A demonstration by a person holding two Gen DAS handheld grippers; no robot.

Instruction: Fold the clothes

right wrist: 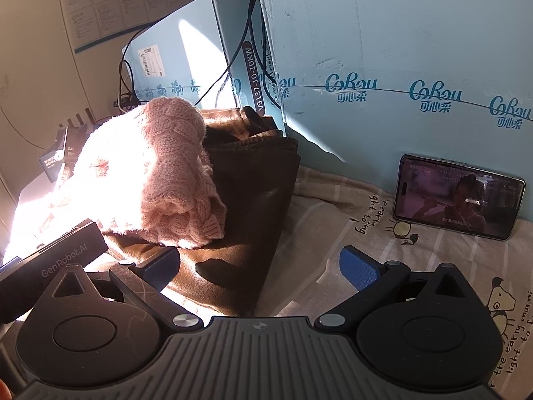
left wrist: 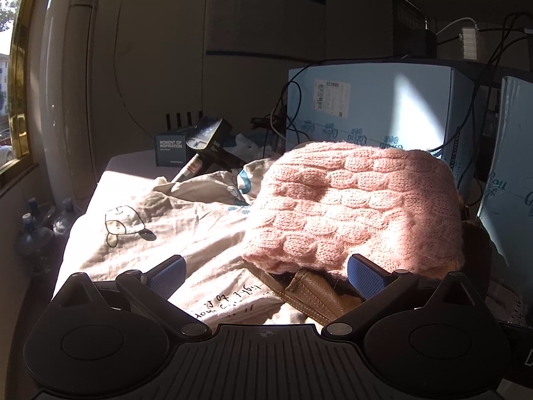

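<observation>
We judge the folding to be well along. A pink cable-knit sweater (left wrist: 353,206) lies folded into a compact bundle on top of a brown leather garment (right wrist: 246,200), which is itself folded flat beneath it. Together they make a small stack on the printed cloth (left wrist: 186,233) that covers the table, close against the pale blue cardboard boxes (right wrist: 399,50) at the back. The cloth under the stack is rumpled and unfolded, with cartoon drawings and handwriting on it; we cannot tell whether it counts as a piece still to fold or only as a cover. No other loose garment shows in either view, so little seems left beyond tidying the stack.

Our left tool (left wrist: 266,271) stands spread wide, its blue pads well apart and gripping nothing. The near corner of the leather piece and the sweater's lower edge lie between its fingers, but whether either pad touches them we cannot tell. Our right tool (right wrist: 260,263) is likewise released and empty, fingers wide. Its left pad hangs over the leather's near edge, while its right pad is above the bare printed cloth. A phone (right wrist: 458,196) leans against a box to the right, apart from the stack.
</observation>
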